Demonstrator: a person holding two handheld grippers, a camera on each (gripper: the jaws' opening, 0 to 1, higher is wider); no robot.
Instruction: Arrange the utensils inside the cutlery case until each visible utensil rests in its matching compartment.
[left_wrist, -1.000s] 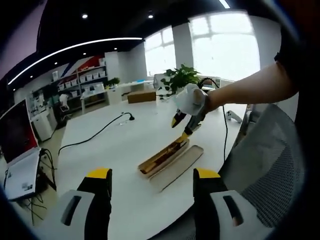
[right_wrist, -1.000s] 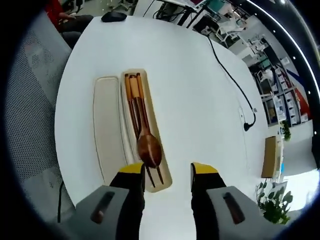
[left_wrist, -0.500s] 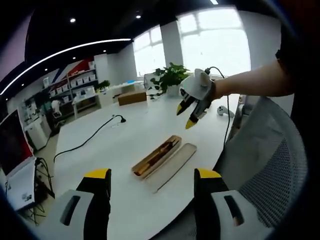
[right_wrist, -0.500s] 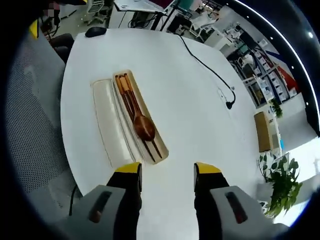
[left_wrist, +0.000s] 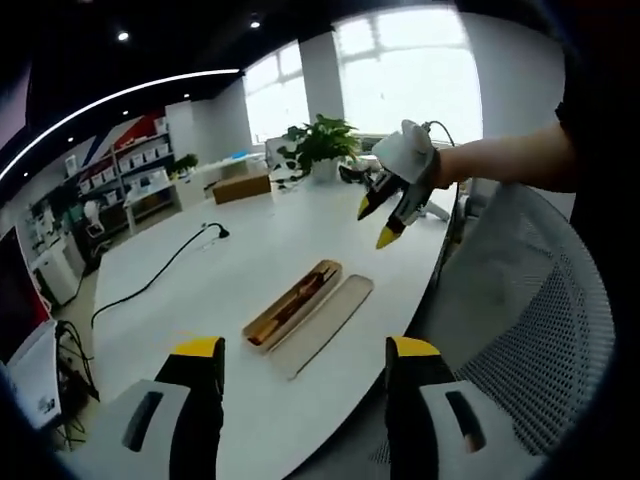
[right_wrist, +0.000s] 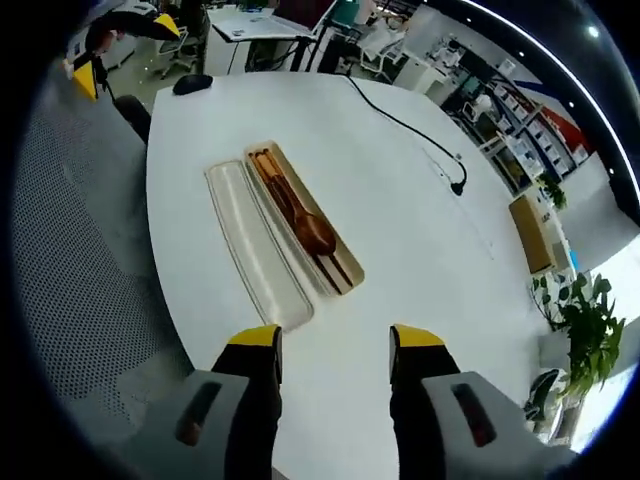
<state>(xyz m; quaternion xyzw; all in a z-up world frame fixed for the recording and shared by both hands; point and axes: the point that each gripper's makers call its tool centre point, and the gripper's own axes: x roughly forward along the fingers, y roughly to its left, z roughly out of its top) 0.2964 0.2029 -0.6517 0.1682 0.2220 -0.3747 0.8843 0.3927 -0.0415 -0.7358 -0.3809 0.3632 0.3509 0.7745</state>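
An open wooden cutlery case (left_wrist: 293, 303) (right_wrist: 330, 255) lies on the round white table (left_wrist: 200, 290) (right_wrist: 420, 260). Inside it rest a dark wooden spoon (right_wrist: 312, 231) and chopsticks (right_wrist: 272, 176). Its pale lid (left_wrist: 322, 325) (right_wrist: 258, 245) lies alongside, touching it. My left gripper (left_wrist: 306, 352) is open and held well back from the table edge, nothing between its jaws. My right gripper (right_wrist: 335, 342) is open and empty, high above the case; in the left gripper view it (left_wrist: 375, 226) hangs in the air beyond the case, held by a person's hand.
A grey mesh chair (left_wrist: 540, 330) (right_wrist: 90, 260) stands at the table's near edge. A black cable (left_wrist: 150, 282) (right_wrist: 400, 120) runs across the table. A mouse (right_wrist: 192, 85), a cardboard box (left_wrist: 243, 187) and a potted plant (left_wrist: 318, 145) sit farther off.
The right gripper has risen up and away from the case, which now looks smaller in both views. The left gripper's view has drifted back. Spoon and chopsticks stay in the case.
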